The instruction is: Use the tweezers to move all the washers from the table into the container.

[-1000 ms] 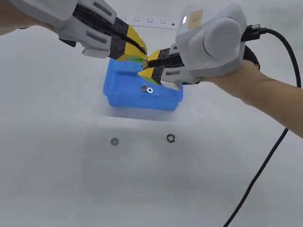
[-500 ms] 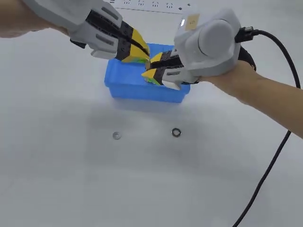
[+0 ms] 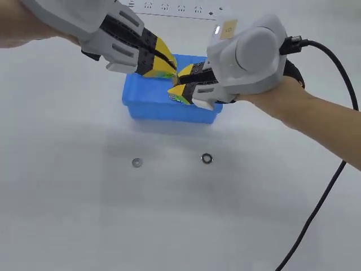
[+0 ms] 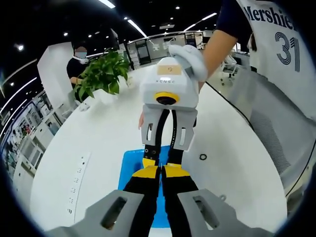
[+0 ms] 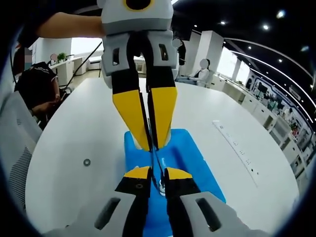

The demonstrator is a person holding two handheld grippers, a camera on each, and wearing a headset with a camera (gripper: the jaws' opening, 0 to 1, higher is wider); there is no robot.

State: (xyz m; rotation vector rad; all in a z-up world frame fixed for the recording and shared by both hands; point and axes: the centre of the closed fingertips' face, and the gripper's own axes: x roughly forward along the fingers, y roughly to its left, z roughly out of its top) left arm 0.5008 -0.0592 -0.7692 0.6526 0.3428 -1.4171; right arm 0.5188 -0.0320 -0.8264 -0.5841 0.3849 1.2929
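Note:
The blue container (image 3: 148, 107) stands on the white table with both grippers meeting over it. My left gripper (image 3: 168, 69) reaches in from the upper left and my right gripper (image 3: 177, 94) from the right, tips nearly touching. In the right gripper view thin metal tweezers (image 5: 153, 148) run from between the left gripper's yellow fingers (image 5: 132, 116) down into my right gripper (image 5: 153, 176), whose jaws are closed on them above the container (image 5: 190, 158). Two washers lie on the table in front: one washer (image 3: 137, 162) to the left, the other washer (image 3: 206, 158) to the right.
A white power strip (image 3: 169, 8) lies along the table's far edge. A black cable (image 3: 326, 189) trails from the right gripper across the right side. A potted plant (image 4: 101, 74) and other people are at distant tables.
The head camera has shifted, so the container sits a little differently in view. Both grippers stay together over it, and the washers seen inside the container earlier are now covered by the right gripper.

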